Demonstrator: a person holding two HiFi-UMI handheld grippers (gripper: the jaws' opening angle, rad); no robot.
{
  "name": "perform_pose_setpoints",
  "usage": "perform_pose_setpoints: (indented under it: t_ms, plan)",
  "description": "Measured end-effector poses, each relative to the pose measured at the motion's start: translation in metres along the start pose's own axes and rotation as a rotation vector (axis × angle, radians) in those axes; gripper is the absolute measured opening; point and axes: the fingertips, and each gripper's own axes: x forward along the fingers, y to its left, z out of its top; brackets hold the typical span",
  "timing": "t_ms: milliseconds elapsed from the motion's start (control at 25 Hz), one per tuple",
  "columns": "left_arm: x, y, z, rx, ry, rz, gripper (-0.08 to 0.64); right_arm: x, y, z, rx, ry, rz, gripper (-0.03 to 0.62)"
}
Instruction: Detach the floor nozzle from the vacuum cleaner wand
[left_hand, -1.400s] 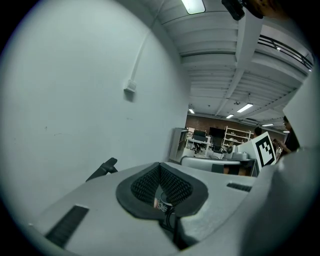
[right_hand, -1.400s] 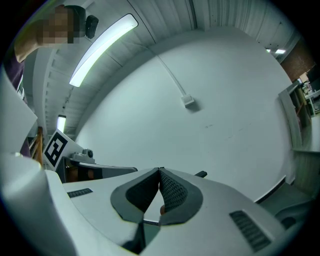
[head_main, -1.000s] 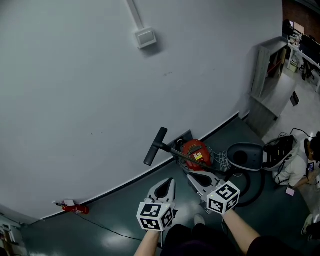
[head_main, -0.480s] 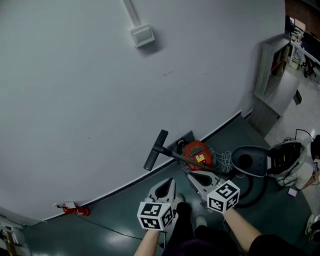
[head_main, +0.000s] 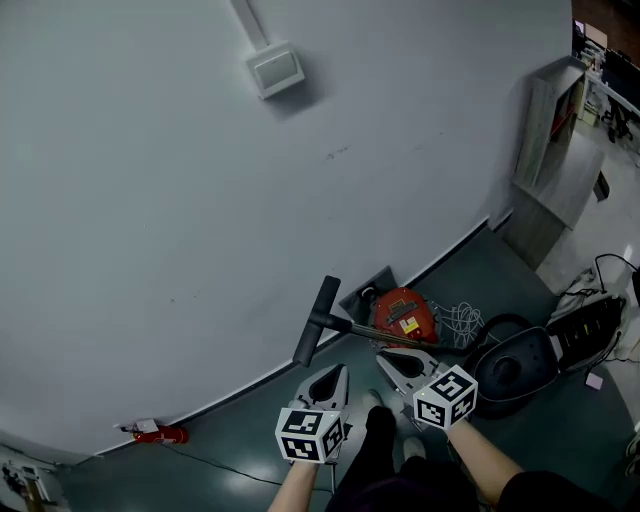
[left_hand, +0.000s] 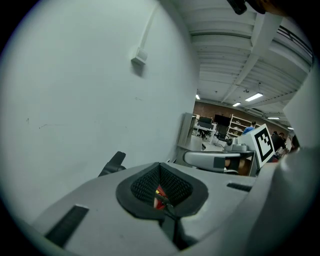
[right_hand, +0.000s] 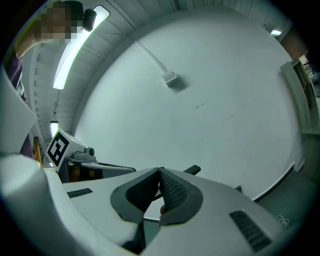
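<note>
The left gripper (head_main: 337, 372) is held with both jaws closed together. In the left gripper view, the ribbed black pads are seen to meet along one seam, and nothing is clamped. The right gripper (head_main: 388, 356) is likewise fully closed and empty. Its mesh-textured pads are set in smooth grey moulded shells. A white cube with black square markers is carried on each gripper.

The floor nozzle (head_main: 315, 320) is a slim black bar. It is tilted against the foot of the pale matt wall (head_main: 150, 200), just beyond the left gripper and apart from both grippers. It is joined to the thin dark wand (head_main: 352, 327), which runs to the right past the glossy, rounded red vacuum cleaner body (head_main: 404, 314). A white cable coil (head_main: 460, 322) lies beside that body. A black domed housing (head_main: 515, 365) rests on the dark green, slightly reflective floor (head_main: 230, 440).

The joint between nozzle and wand is too small to be made out. The far end of the wand is covered by the right gripper. In both gripper views only a dark tip of the nozzle is shown above the jaw shells. A red sliver is glimpsed through the left pads. A small red object (head_main: 158, 433) at the wall foot cannot be identified. A grey cabinet (head_main: 550, 150) is cut off at the frame edge.
</note>
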Motion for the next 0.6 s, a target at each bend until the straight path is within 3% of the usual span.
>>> perform_pose_setpoints:
  t_ms: [400, 600]
  plan:
    - [0.034, 0.047, 0.017, -0.005, 0.016, -0.011, 0.005, 0.044, -0.033, 0.002, 0.046, 0.011, -0.019, 0.018]
    - [0.048, 0.053, 0.016, 0.048, 0.026, -0.082, 0.006, 0.059, -0.041, -0.007, 0.033, 0.028, -0.015, 0.020]
